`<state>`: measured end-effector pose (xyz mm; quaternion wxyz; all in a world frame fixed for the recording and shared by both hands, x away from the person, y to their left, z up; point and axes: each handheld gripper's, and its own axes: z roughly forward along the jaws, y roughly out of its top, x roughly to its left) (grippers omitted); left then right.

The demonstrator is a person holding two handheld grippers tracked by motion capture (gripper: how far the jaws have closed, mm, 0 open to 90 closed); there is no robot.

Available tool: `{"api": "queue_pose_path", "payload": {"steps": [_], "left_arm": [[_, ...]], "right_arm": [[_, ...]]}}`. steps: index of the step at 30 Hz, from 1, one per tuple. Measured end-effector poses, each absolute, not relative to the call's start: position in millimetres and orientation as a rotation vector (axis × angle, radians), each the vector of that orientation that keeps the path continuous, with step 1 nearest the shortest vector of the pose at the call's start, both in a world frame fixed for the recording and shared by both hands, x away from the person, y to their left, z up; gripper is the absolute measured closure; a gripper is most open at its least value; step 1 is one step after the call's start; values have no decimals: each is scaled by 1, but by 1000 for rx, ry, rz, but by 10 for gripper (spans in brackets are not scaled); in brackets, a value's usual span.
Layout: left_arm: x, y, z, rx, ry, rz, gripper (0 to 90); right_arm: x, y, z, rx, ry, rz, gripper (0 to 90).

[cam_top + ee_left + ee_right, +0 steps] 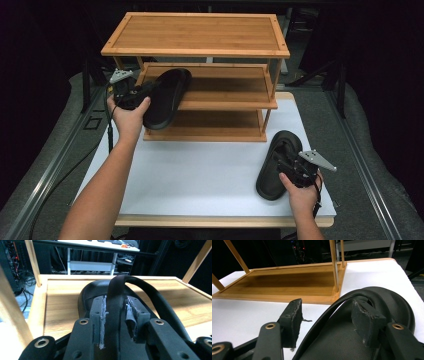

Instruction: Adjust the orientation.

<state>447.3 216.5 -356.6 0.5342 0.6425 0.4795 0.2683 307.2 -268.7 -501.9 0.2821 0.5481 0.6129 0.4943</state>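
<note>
Two black slippers, one per hand. Left gripper (142, 92) sits at about 10 o'clock on the table, at the left end of the bamboo shoe rack (200, 50). Its slipper (167, 97) lies tilted on the middle shelf (225, 85), toe toward 1 o'clock, heel end hanging off the shelf's front edge. In the left gripper view the jaws straddle the strap (115, 297): left pad (102, 317) against it or nearly so, right pad (131, 320) standing a little off. Jaws parted, strap between them, not clamped.

Right gripper (287, 165) is at about 4 o'clock, on the white table cover (200, 170). The second slipper (275, 165) lies flat there, sole down, toe pointing to 12, just off the rack's bottom shelf (287, 285) corner. In the right gripper view the jaws stand wide either side of that slipper's strap (342, 300); both pads (367, 320) clear of it, not gripping.

Top shelf bare. The two slippers are well apart.
</note>
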Motion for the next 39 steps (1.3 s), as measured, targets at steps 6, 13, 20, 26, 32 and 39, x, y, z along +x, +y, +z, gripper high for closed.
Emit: {"api": "queue_pose_path", "payload": {"steps": [6,13,20,26,32,39], "left_arm": [[438,222,-359,1569,1122,617,673],[438,223,-369,1587,1138,661,687],[437,218,-369,1590,1142,711,732],[441,211,-374,1524,1163,726,738],[446,205,-376,1477,1190,712,729],[440,208,-376,1451,1169,682,677]], "right_arm": [[307,-268,-502,1472,1642,1325,417],[307,-267,-502,1468,1640,1322,417],[307,-268,-502,1467,1637,1324,417],[307,-268,-501,1468,1632,1329,418],[308,-268,-502,1473,1635,1324,418],[307,-268,-502,1466,1630,1324,418]]}}
